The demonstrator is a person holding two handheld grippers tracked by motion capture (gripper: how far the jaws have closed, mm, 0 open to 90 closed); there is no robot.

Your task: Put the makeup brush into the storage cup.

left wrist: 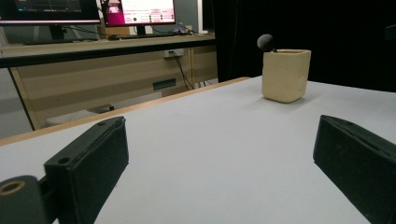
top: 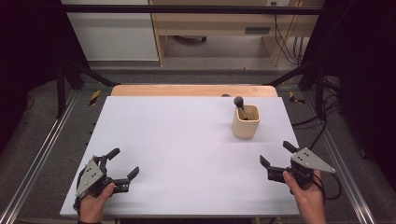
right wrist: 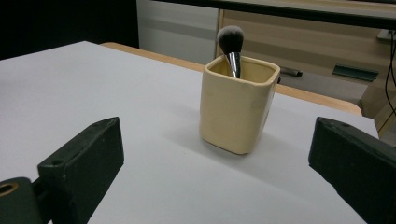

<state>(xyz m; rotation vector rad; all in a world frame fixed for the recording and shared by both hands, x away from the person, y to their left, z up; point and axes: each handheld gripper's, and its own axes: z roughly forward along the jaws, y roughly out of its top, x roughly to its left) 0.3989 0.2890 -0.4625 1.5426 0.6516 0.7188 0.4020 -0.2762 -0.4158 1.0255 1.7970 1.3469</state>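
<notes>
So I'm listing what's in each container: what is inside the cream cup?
A makeup brush stands in the cup, bristle head up and metal ferrule above the rim. Its handle and the cup's bottom are hidden by the walls.

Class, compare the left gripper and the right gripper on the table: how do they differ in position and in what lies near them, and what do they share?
The left gripper sits at the near left of the white table, far from the cream cup; the right gripper sits at the near right, much closer to that cup. In the left gripper view the cup looks small and distant; in the right gripper view it looms large, its brush clear. Both are hand-held, open and empty.
</notes>
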